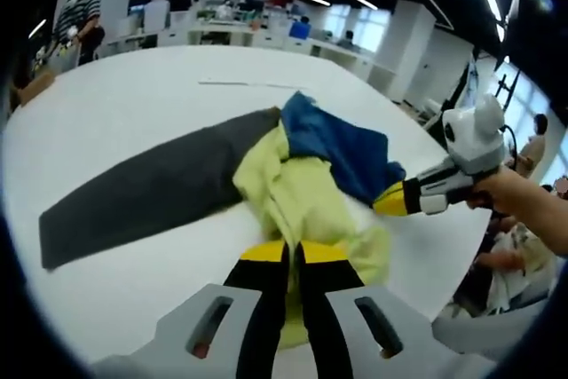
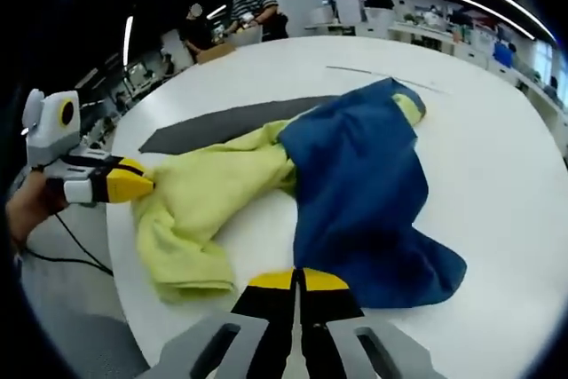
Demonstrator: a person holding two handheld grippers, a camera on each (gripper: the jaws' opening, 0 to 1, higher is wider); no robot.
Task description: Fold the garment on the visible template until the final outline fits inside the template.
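The yellow and blue garment [image 2: 328, 184] lies crumpled on the white table [image 2: 497, 130], partly over the dark grey template [image 1: 151, 188]. The left gripper [image 1: 293, 250] has its jaws pressed together on the yellow sleeve end [image 2: 164, 188]. The right gripper [image 2: 299, 280] looks closed on the blue hem [image 1: 373, 179], though the cloth between its tips is hard to make out.

Both views close, facing across shared garment [image 1: 302, 175], opposite sides.
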